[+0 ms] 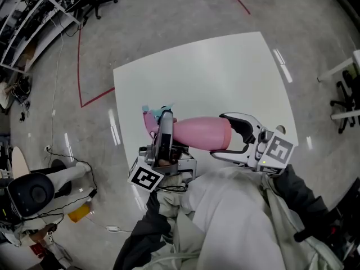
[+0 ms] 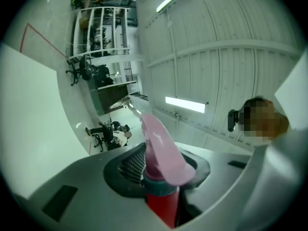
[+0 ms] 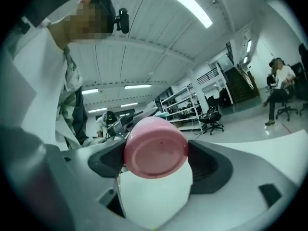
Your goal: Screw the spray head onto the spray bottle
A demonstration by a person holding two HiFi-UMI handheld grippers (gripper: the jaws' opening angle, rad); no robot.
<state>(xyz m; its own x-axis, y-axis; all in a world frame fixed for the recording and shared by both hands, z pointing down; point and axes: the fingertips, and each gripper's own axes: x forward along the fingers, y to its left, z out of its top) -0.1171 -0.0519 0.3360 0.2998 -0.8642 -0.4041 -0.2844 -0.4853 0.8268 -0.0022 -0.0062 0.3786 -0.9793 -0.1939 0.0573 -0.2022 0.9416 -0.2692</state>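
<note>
A pink spray bottle lies on its side in the air over the white table. Its pink spray head, with a teal collar, points left. My left gripper is closed around that head at the neck. In the left gripper view the spray head and its teal collar sit between the dark pads of the left gripper. My right gripper clamps the bottle's base. In the right gripper view the round pink base fills the gap between the right gripper pads.
The table's near edge is under my arms. A red tape line runs over the grey floor to the left. Office chairs and shelving stand at the far left. A dark device and a yellow object lie on the floor at lower left.
</note>
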